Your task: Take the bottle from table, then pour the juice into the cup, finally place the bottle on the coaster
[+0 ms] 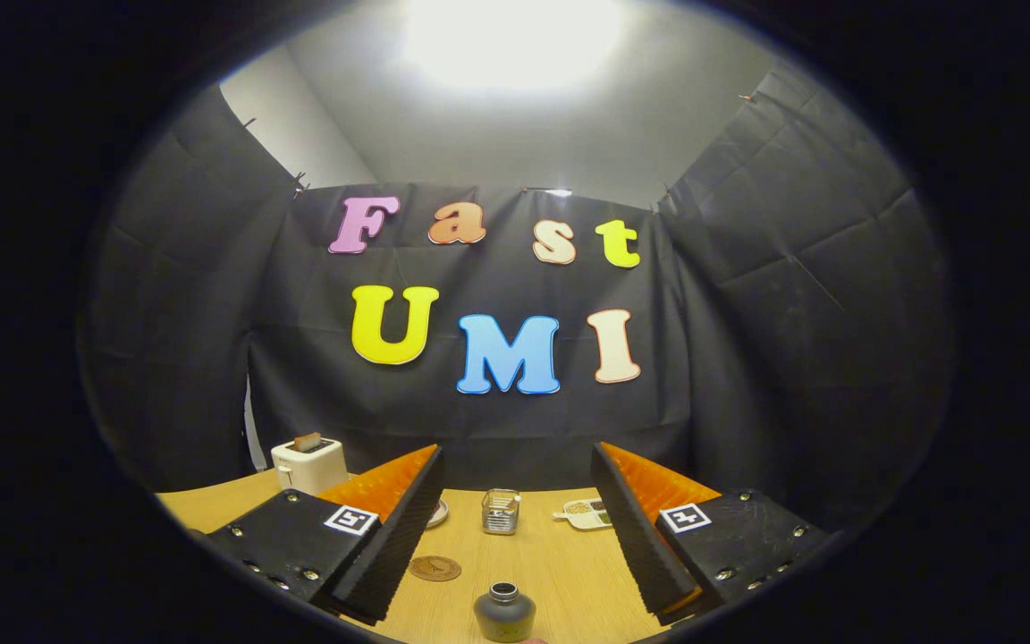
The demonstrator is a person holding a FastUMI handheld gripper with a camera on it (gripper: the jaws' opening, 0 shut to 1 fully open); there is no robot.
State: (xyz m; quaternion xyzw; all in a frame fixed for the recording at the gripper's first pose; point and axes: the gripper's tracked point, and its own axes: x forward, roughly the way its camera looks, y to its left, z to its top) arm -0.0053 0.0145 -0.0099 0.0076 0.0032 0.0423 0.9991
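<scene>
Gripper held level above the worktop, aimed forward along its two fingers. Jaws stand wide apart, spread in a V that widens toward the camera end. Left finger and right finger both free, pressing on nothing; inner pad faces turned toward each other across the gap. Each finger mount carries a square printed marker on its top face. Fingertips sit at roughly equal height, no visible tilt or roll.

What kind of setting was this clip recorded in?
Likely a staged kitchen-table booth: black cloth walls around a wooden table with a toaster, glass cup and bottle. The gripper hangs open.
</scene>
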